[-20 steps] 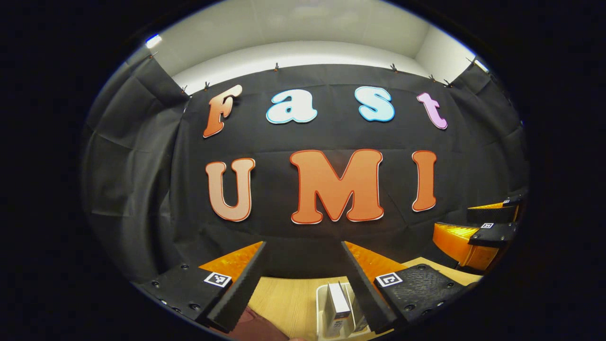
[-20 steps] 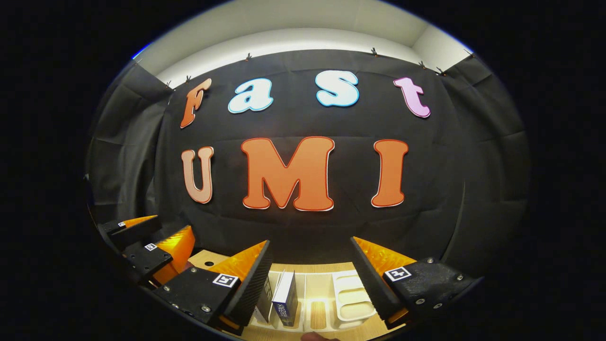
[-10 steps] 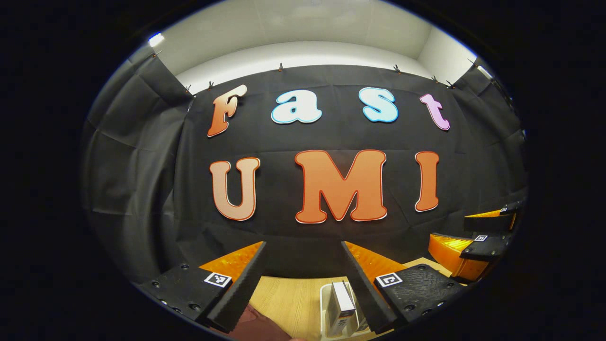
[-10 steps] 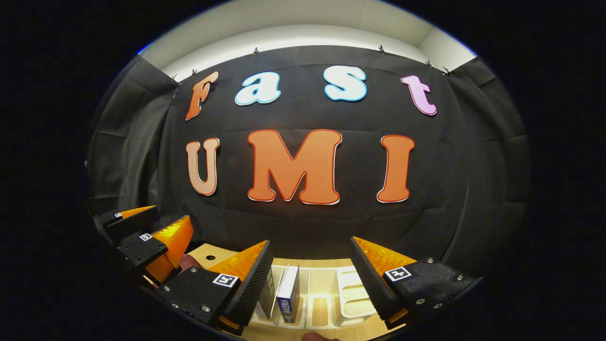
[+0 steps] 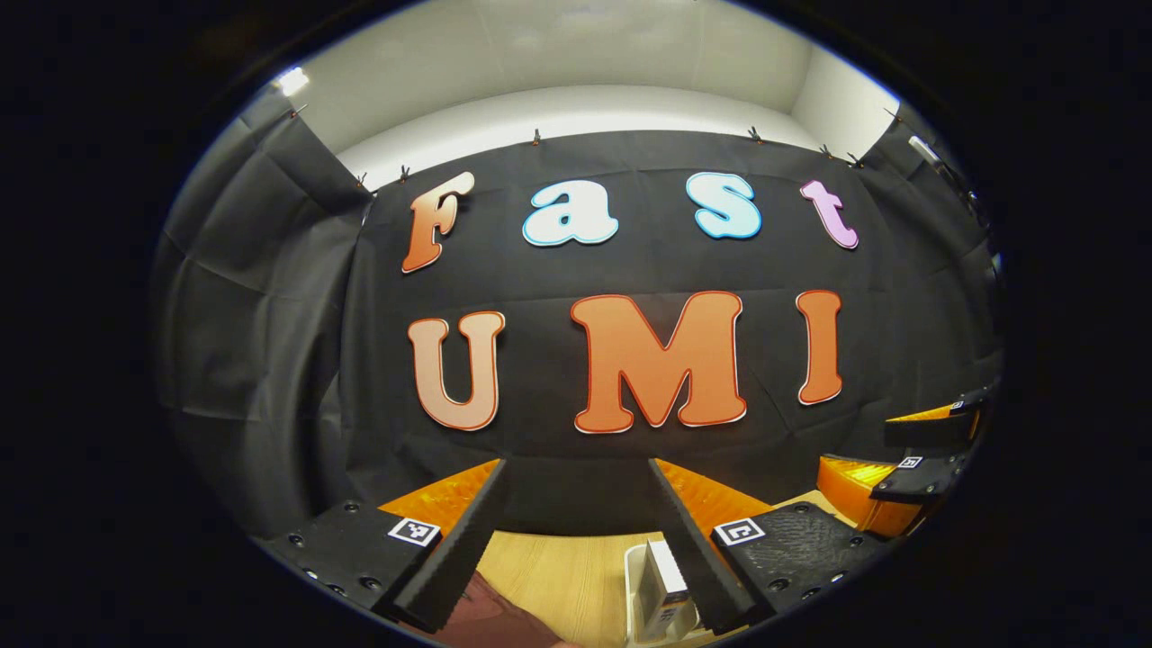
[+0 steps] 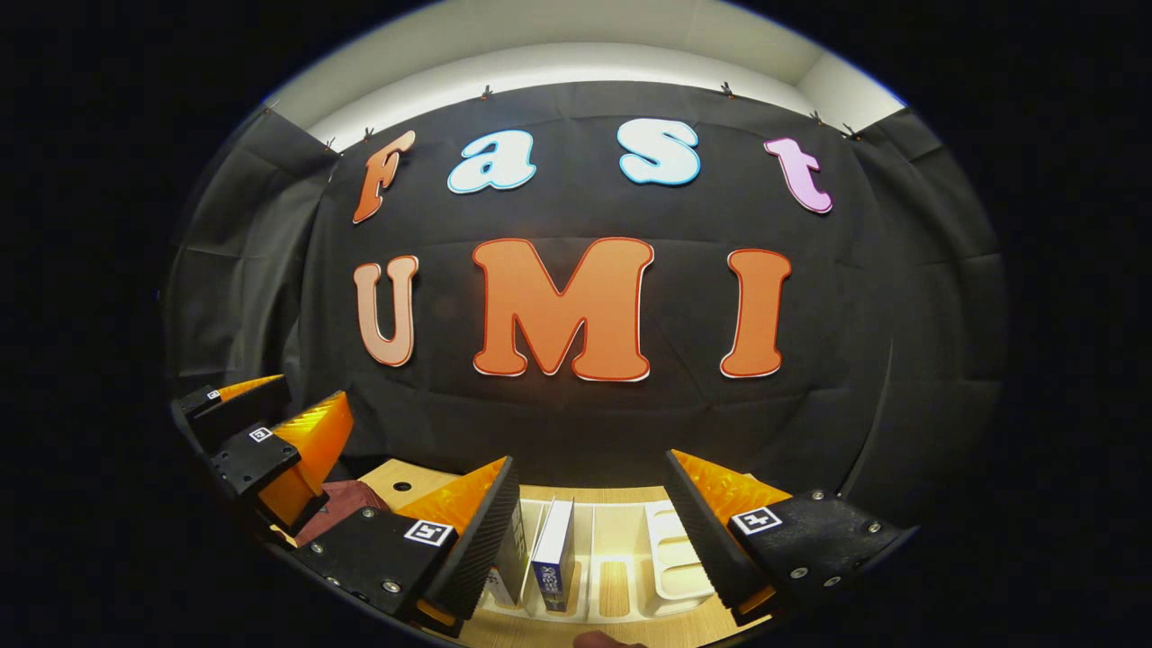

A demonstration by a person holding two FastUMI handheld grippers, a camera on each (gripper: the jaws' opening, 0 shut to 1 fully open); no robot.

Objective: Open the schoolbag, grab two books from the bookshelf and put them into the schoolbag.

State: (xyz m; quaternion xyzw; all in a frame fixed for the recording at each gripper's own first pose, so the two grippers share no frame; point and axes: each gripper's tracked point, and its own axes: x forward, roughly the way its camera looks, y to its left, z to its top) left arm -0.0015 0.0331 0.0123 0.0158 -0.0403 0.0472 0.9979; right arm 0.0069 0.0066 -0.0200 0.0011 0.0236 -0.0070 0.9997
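Black cloth (image 5: 270,297) drapes the booth on the back and both sides, pinned along its top edge by small clips, with a pale wall and ceiling (image 5: 558,54) above it. Below the cloth runs a light wooden tabletop (image 5: 558,576), grain visible, with a small dark hole in its far left corner in the right gripper view.

Left gripper (image 5: 576,513): fingers spread wide, nothing between them, held above the table. Just inside its right finger stands a white bookshelf rack (image 5: 635,585) with a white book (image 5: 668,576) upright in it. Beneath its left finger a dark red schoolbag (image 5: 490,616) lies on the wood; whether it is open cannot be told. Off past the right finger, well apart, the other gripper is seen, its fingers also parted.

Right gripper (image 6: 589,508): fingers likewise wide apart and empty, raised over the table. Between them sits the bookshelf (image 6: 670,553), a white slotted rack resting on the tabletop. Two books stand upright in its slots close to the left finger: a blue-spined book (image 6: 551,558) and a second one (image 6: 513,553) partly hidden behind that finger. Slots toward the right finger hold no books. Left of the left finger, the schoolbag (image 6: 337,504) shows as a dark red patch on the table.
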